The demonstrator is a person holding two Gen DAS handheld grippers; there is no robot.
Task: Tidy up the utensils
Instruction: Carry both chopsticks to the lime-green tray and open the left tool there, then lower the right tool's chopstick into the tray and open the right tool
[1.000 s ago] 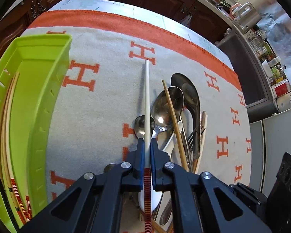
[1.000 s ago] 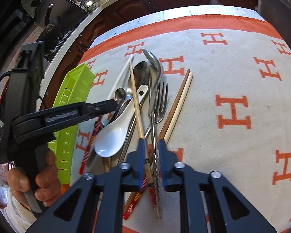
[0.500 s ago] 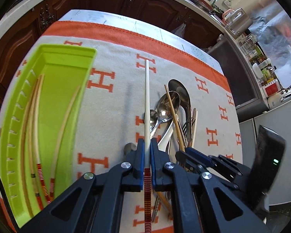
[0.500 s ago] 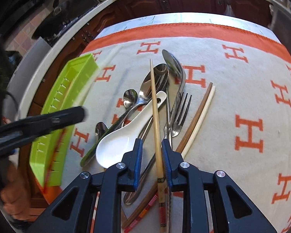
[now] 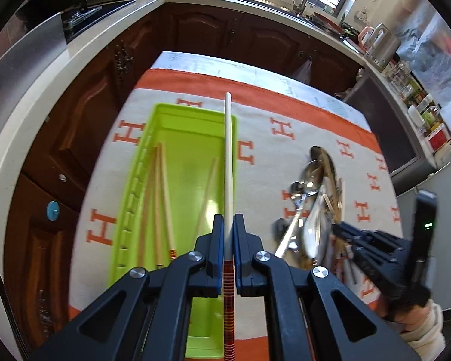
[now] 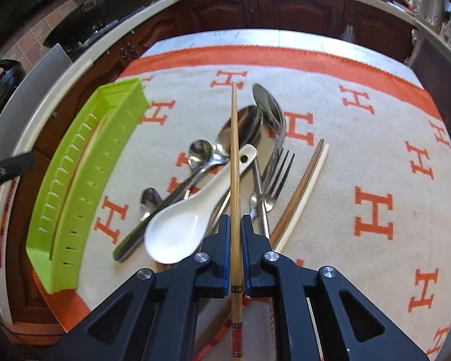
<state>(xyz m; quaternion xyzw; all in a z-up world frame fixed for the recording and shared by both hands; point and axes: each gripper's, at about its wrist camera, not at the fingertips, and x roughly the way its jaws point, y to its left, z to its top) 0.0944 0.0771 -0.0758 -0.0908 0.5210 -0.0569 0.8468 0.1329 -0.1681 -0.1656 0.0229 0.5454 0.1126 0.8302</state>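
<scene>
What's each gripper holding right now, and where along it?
Left gripper: white chopstick, near its red-striped end. Right gripper: wooden chopstick, near its decorated end.

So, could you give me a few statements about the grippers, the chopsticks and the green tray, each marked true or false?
1. The left gripper is shut on a white chopstick. True.
2. The white chopstick lies flat on the floor of the green tray. False: the left gripper holds it above the tray, beyond whose far rim its tip reaches in the left wrist view.
3. The right gripper is open and holds nothing. False: it is shut on a wooden chopstick, having just closed.
4. Chopsticks already lie in the green tray. True.
5. The white ceramic spoon sits in the tray. False: it lies on the cloth among the metal spoons and the fork.
</scene>
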